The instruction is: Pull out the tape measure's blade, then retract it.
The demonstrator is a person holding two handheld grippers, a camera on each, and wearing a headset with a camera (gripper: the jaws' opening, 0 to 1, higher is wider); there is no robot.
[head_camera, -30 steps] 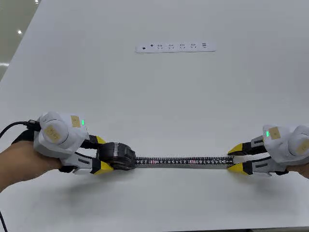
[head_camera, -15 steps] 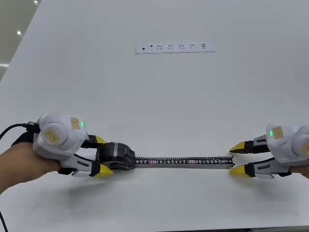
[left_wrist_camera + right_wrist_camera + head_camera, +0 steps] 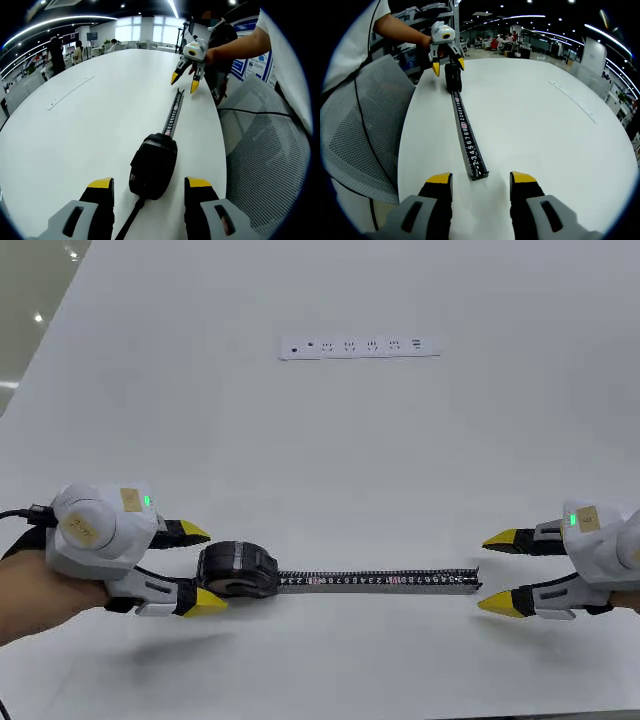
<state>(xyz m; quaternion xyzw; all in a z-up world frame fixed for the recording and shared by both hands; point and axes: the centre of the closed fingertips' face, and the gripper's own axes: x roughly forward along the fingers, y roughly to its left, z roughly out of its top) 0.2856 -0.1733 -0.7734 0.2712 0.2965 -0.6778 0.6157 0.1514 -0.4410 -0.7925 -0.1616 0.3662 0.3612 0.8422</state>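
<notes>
A black, rounded tape measure case [image 3: 238, 569] lies on the white surface [image 3: 320, 460], its dark numbered blade [image 3: 380, 580] drawn out flat, pointing straight from the case at the right tongs [image 3: 487, 572]. Those tongs are spread and empty, the blade's hook just short of their gap. The left tongs [image 3: 206, 566], also spread, flank the case's back end without pinching it.

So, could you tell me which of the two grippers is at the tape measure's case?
The left gripper: the black tape measure case lies just ahead of its open jaws. The right gripper is open by the blade's hooked tip.
</notes>
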